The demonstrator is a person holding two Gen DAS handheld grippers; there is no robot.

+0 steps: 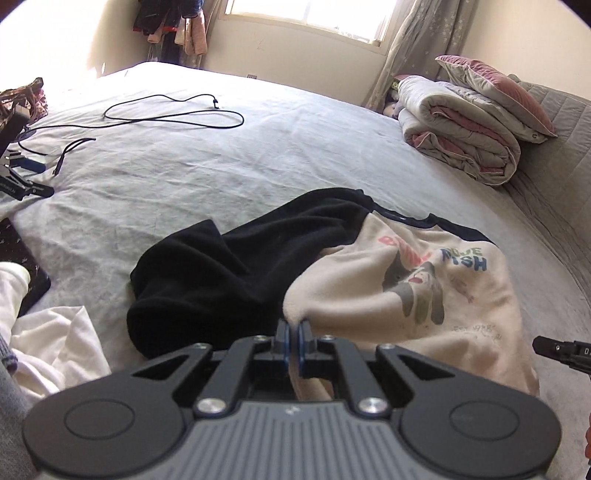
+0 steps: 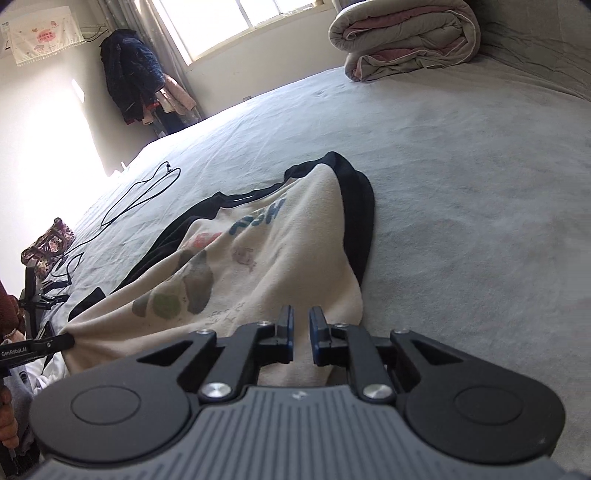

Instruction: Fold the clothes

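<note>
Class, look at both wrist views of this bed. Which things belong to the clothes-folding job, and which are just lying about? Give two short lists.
Part of the job:
cream shirt with black sleeves
left gripper, jaws shut on its hem
right gripper, hem between its jaws

Just lying about:
black cable
rolled quilt
pink pillow
patterned bag

Glaring window (image 1: 314, 14) backlight, fisheye-warped edges

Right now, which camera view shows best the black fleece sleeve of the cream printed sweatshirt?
The left wrist view: the black fleece sleeve lies there whole, bunched on the grey bed sheet. The right wrist view shows only black edges beside the cream printed sweatshirt.
</note>
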